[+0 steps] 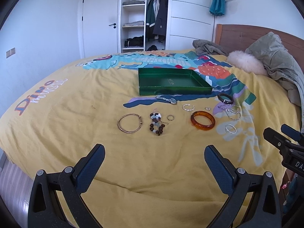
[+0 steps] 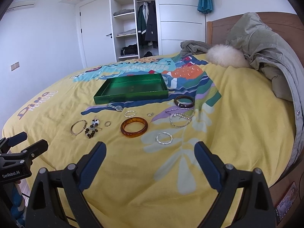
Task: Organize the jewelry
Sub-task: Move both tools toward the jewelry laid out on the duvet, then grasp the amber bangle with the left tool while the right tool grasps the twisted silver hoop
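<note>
Through the left wrist view, the left gripper [image 1: 154, 156] is hovering over the yellow bedspread [image 1: 62, 125] with its jaws spread wide and nothing between them. The green tray [image 1: 175, 90], a shallow glossy rectangle, is sitting empty beyond the jewelry, so by my reading the sorting is not yet starting. In front of it are lying a metal wristwatch [image 1: 167, 100], a thin gold bangle [image 1: 129, 122], a heap of brown beads [image 1: 157, 123], a small ring [image 1: 170, 117] and a thick, translucent amber bangle [image 1: 203, 120].

Through the right wrist view, the right gripper [image 2: 150, 153] is likewise hanging open and empty over the bed. Nearest it a twisted silver hoop [image 2: 164, 138] is lying flat; farther off a dark bangle [image 2: 184, 101] and tangled silver chains [image 2: 180, 117] are resting just right of the tray. Every piece is waiting to be moved.
</note>
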